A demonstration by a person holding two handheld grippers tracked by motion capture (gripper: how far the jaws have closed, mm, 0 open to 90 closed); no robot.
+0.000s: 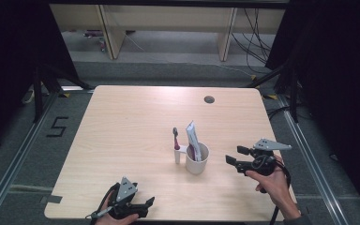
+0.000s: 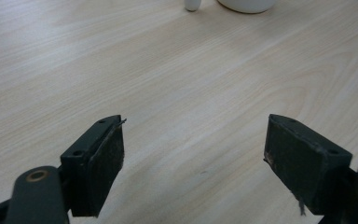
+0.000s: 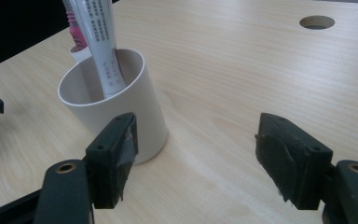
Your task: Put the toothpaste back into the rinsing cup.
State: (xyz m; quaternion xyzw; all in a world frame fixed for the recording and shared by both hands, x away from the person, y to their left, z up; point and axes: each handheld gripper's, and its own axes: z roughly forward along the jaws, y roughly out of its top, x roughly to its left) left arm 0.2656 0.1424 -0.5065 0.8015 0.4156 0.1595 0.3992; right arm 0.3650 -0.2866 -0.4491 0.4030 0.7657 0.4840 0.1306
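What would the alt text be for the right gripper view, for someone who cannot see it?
A white cup holding a toothpaste tube stands on a pale wooden table, just beyond the left jaw of an open black claw. Nothing is between the jaws, and a round hole sits in the tabletop farther off.

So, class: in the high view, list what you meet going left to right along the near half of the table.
Left gripper → toothbrush → white cup → right gripper.

Even overhead light on my table point(image 1: 122, 140) — soft, short shadows, no glare. Surroundings fall to near black. My gripper views are sharp on the wood grain; the jaws blur slightly — the high view is grainy.
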